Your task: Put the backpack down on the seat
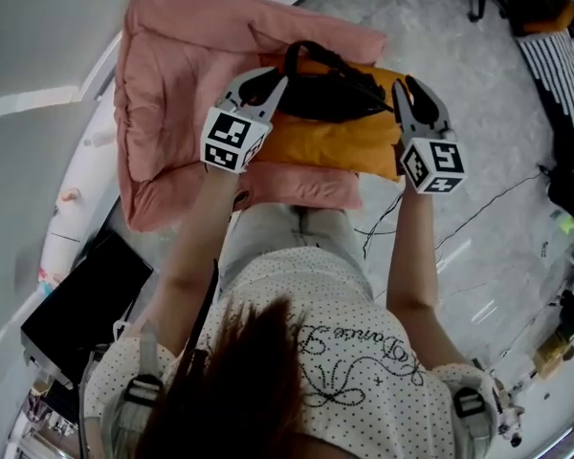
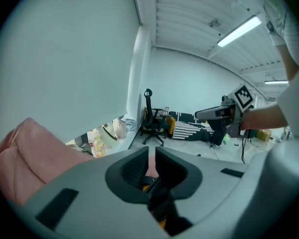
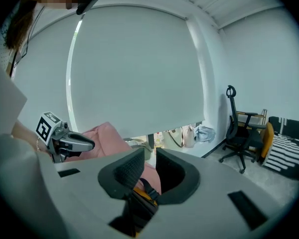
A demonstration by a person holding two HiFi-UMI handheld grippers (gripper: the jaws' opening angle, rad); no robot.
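The backpack (image 1: pixel 335 143) is a soft, puffy orange bag with a black top panel and a thin black loop handle (image 1: pixel 311 51). It sits over the front part of the seat (image 1: pixel 163 84), a thick pink quilted cushion with raised, rounded sides. Whether it rests on the padding or hangs just above it cannot be told from above. The left gripper (image 1: pixel 265 84) has the bag's left end and the right gripper (image 1: pixel 407 89) its right end. Each has grey moulded jaws with dark ribbed pads. In the left gripper view the jaws stand narrow, pinched on a flat black strap (image 2: pixel 159 195), with orange fabric showing below. In the right gripper view the jaws are likewise narrow on a woven black strap (image 3: pixel 148 189) over orange cloth. The bag's underside and near face are hidden behind the grippers and the person's forearms. The seat's base is cut off by the person's dotted shirt (image 1: pixel 354 352). A black boxy thing (image 1: pixel 86 304) at lower left is too dark to identify.
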